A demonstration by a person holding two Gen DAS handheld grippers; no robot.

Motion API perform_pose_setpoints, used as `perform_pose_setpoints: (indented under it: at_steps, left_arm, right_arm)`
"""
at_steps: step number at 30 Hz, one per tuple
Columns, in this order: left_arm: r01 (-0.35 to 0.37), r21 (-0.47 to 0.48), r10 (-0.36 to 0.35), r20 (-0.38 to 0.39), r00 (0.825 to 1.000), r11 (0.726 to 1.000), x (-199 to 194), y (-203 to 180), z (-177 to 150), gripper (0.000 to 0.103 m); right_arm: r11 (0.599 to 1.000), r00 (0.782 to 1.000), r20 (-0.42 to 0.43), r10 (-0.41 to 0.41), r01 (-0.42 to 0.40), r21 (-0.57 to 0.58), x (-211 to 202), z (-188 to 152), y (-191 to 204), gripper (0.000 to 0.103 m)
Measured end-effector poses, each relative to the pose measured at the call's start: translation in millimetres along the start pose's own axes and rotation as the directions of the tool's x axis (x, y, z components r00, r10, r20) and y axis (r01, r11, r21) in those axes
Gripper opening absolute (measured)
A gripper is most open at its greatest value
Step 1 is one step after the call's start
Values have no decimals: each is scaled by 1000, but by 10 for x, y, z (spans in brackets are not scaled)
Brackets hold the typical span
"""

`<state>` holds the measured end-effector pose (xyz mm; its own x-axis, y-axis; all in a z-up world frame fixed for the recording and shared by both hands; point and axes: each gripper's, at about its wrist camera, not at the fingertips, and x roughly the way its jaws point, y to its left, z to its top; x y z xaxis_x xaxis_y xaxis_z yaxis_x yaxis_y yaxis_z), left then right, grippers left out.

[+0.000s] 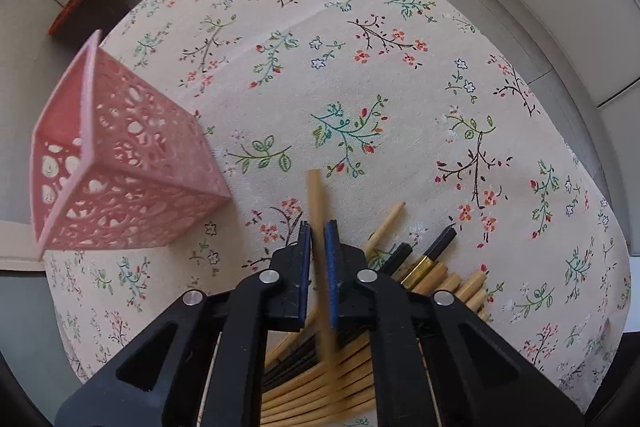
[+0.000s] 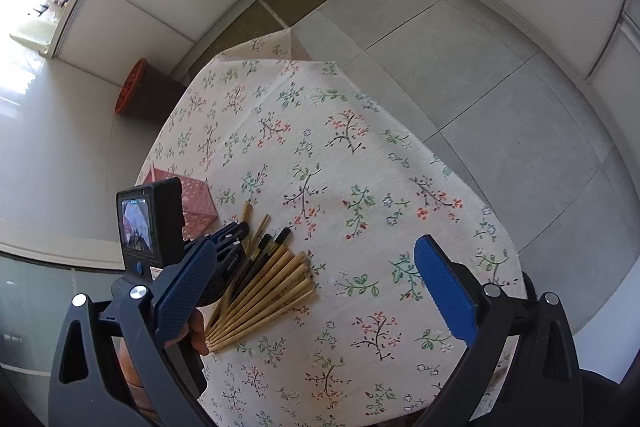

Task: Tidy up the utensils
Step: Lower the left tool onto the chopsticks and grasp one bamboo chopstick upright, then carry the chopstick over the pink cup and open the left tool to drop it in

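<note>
Chopsticks (image 1: 436,283) fanned on floral tablecloth (image 1: 360,87); left claw (image 1: 318,233) grips one, right claw (image 2: 316,291) agape; tiled floor (image 2: 500,99).

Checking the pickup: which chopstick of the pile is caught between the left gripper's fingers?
The pale bamboo chopstick, clamped by the left gripper, pointing away alone; the others lie fanned on the cloth.

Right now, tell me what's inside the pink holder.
Nothing shows inside the pink holder: from the left wrist view, only bare lattice walls are visible through its open mouth, though the far bottom is hidden. The chopsticks are fanned out on the tablecloth; the left tool is shut on one.
</note>
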<state>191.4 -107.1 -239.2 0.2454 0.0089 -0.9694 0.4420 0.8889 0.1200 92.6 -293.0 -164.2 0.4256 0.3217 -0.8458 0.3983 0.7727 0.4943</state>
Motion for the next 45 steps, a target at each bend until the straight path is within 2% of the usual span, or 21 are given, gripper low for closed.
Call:
perform_pose_setpoints:
  at_steps: [2,4,6,7,8,11,13,17,21,24,26,27,28,29,32,35,38,40,45]
  left_arm:
    - [-9,1,9,45,999,1000,-225,79,-109,6]
    - [12,-8,-11,86,996,1000,-478,178,-212,6]
    - [39,-24,-36,136,990,999,-767,276,-343,6]
    - [56,-30,-51,162,985,998,-898,315,-431,6]
    - [70,-33,-63,181,981,997,-1021,346,-541,6]
    - [111,-42,-98,236,967,993,-1321,322,-839,6]
    - [130,-52,-112,267,957,990,-1418,318,-991,6]
    - [149,-50,-126,313,941,988,-1613,377,-1205,6]
    - [166,-45,-140,353,925,985,-1743,415,-1234,6]
    - [178,-50,-147,369,918,983,-1775,471,-1229,6]
    - [182,-57,-148,379,914,982,-1806,517,-1247,6]
    - [183,-59,-146,384,912,981,-1823,530,-1257,6]
    - [182,-63,-144,388,910,981,-1834,541,-1266,6]
    - [182,-65,-143,392,909,981,-1863,542,-1280,6]
    - [177,-70,-136,394,909,982,-1892,552,-1300,6]
    - [174,-85,-127,394,910,981,-1904,600,-1333,6]
    - [174,-109,-117,402,908,979,-1947,679,-1365,6]
    - [180,-119,-115,421,900,976,-2024,715,-1395,6]
    - [193,-130,-110,476,872,972,-2240,792,-1473,6]
  right_arm:
    - [1000,1000,-26,0,0,-7,157,-6,118,96]
    - [1000,998,-58,-1,0,-19,337,-2,247,96]
    - [1000,995,-100,1,-4,-29,528,-17,364,87]
    - [1000,992,-125,-1,-3,-30,618,-25,403,77]
    - [1000,989,-151,2,-6,-26,714,-37,444,72]
    - [1000,981,-191,18,-19,-5,948,-38,549,60]
    - [1000,980,-200,21,-21,2,1048,-30,604,56]
    - [998,981,-186,-59,55,-29,1207,-2,697,47]
    - [991,975,-185,-126,117,-60,1392,29,814,45]
    - [979,963,-190,-192,173,-108,1565,11,937,45]
    - [970,950,-212,-231,208,-124,1714,-30,983,41]
    - [964,950,-187,-252,229,-135,1729,-47,1022,41]
    - [962,952,-172,-254,230,-146,1738,-61,1072,32]
    - [965,952,-187,-245,219,-145,1781,-76,1101,19]
    - [975,965,-158,-208,192,-109,1815,-80,1130,13]
    - [993,981,-154,-116,110,-44,1821,-56,1049,10]
    - [1000,987,-161,-19,20,4,1733,-57,928,8]
    - [1000,990,-136,25,-25,1,1562,-71,929,8]
    - [989,993,-48,112,-116,-93,880,-210,1082,7]
